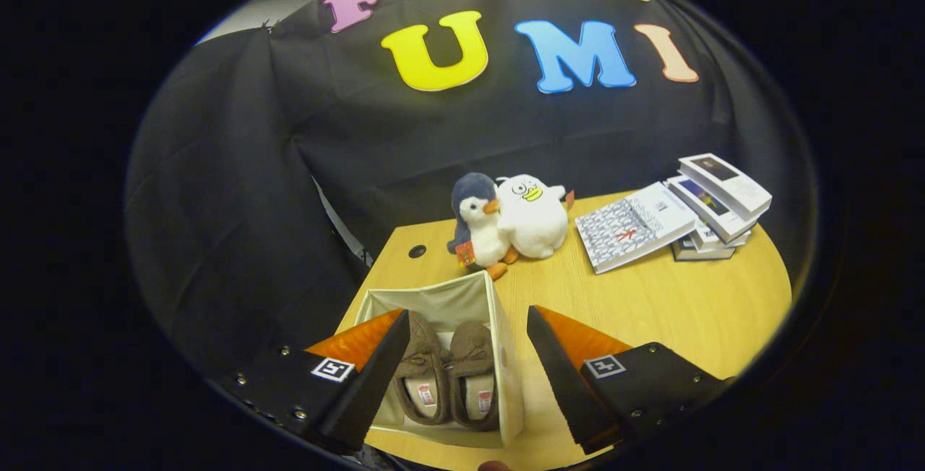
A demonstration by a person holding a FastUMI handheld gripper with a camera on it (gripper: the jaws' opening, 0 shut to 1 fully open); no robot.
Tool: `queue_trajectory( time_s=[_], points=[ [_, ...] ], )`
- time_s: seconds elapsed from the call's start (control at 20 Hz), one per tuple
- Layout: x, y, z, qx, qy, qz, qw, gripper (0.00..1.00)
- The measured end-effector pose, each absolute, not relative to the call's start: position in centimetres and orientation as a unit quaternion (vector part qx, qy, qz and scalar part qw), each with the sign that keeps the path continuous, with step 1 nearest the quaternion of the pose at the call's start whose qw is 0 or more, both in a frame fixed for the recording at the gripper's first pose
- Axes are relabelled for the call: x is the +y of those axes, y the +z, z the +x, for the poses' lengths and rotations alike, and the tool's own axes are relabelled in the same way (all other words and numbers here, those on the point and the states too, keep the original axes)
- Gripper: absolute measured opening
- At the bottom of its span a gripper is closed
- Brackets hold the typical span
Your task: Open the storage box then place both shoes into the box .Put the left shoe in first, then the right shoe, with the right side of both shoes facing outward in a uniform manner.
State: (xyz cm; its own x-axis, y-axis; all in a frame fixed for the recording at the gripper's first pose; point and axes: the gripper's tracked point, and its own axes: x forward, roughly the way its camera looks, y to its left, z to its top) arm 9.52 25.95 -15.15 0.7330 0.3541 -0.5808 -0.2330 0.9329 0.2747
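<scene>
The box [462, 297] sits open on the table [672, 312], near its front left corner, its pale fabric walls standing up and no lid over it. Both shoes lie inside it side by side — the left shoe [423, 377] and the right shoe [473, 373], brown slippers with pale linings, toes pointing away towards the far wall of the box, their sides touching or nearly so. A small tag shows in each heel.

The gripper [468, 326] hovers above the box with its fingers spread wide apart and nothing between them but the view down into the box. The left finger overlaps the box's left wall and part of the left shoe; the right finger hangs just outside the box's right wall, over bare table.

Beyond the box stand two plush toys, pressed together — a penguin [473, 229] and a white duck [533, 214]. Further right, well apart from the box, lies a stack of books [712, 207], one leaning open against it.
</scene>
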Motion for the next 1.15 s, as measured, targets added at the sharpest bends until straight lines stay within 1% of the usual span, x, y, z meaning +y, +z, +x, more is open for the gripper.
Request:
queue_trajectory(
  time_s=[0.3, 0.65, 0.95, 1.15],
  points=[
    [22.7, -8.6, 8.3, 0.214, 0.172, 0.04, 0.961, 1.0],
    [16.3, -2.7, 6.4, 0.086, 0.119, -0.001, 0.989, 0.99],
    [11.3, -3.0, 5.8, 0.064, 0.065, 0.002, 0.996, 0.99],
    [9.4, -3.6, 5.9, 0.072, 0.048, 0.002, 0.996, 0.99]
  ],
)
